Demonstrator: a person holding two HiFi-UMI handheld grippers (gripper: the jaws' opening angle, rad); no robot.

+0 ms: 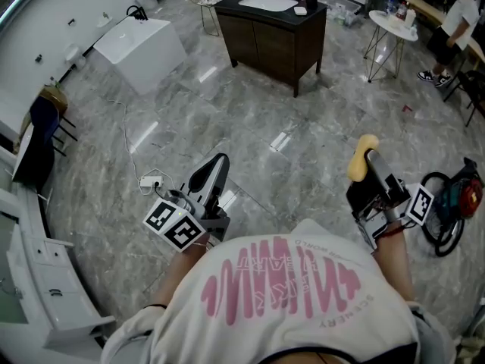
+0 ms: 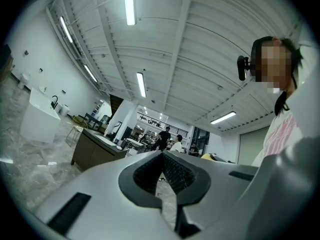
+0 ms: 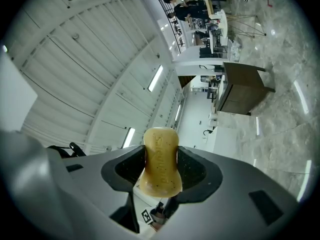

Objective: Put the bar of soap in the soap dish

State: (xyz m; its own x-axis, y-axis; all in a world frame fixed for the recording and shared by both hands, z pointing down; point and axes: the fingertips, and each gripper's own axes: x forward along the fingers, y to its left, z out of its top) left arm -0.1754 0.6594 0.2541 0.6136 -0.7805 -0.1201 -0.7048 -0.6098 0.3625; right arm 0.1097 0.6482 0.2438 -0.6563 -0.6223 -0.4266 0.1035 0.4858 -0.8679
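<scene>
Now holding the yellow bar of soap (image 3: pixel 160 161) above the floor (image 1: pixel 250 127), pinched at its narrow waist in the right tongs (image 3: pixel 160 170), with the left tongs (image 2: pixel 163 170) closed on nothing; probably light, hard and slippery, so best gripped squarely across that waist.

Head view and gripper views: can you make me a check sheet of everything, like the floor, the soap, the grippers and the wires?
Surface: grey marble floor, glossy.
Job's things: bar of soap, yellow, clamped in the right gripper; soap dish not made out.
Clutter: red bag on the floor.
Grippers: right gripper shut on the bar of soap; left gripper shut, empty.
Cables: white cable running to a power strip.
Surroundings: dark vanity with a sink, white round table, person standing far off.
</scene>
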